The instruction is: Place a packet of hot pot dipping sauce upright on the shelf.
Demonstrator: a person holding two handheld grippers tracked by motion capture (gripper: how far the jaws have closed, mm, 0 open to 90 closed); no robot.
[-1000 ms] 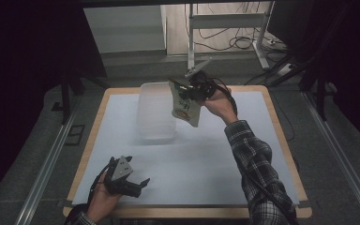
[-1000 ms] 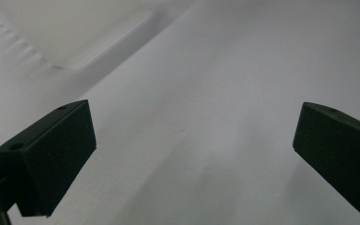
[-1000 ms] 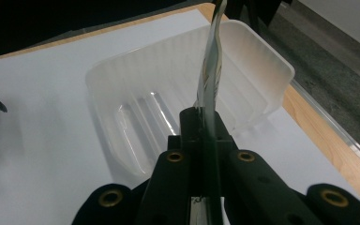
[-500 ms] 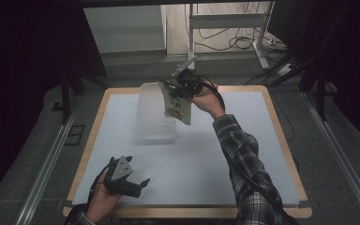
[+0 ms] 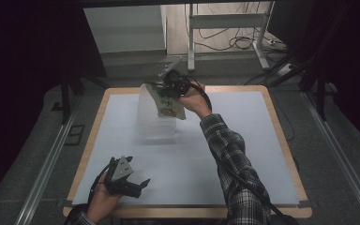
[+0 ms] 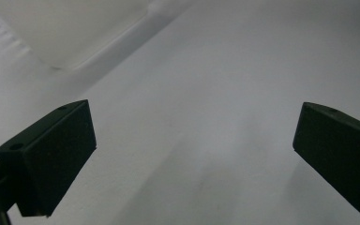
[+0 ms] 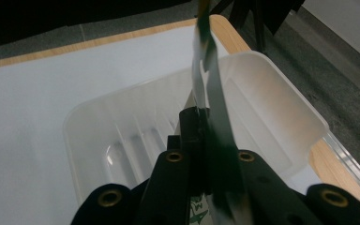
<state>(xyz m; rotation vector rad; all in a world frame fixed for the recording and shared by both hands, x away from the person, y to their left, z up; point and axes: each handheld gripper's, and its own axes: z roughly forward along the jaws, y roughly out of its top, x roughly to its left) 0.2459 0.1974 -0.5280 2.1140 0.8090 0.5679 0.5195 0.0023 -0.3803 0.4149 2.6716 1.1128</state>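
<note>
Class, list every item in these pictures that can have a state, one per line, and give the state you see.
right gripper: shut on the snack pouch, held above the tub
snack pouch: gripped at its edge, hanging over the tub, not inside it yet
plastic tub: upright on the table, open, nothing in it
left gripper: open, nothing between its fingers, low over the table

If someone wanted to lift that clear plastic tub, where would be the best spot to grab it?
Probably the tub's thin raised rim, coming down from above so one jaw goes inside and one outside the wall. The tub sits open side up on the table, and its wide body looks too broad to span. The left claw is open and free.
</note>
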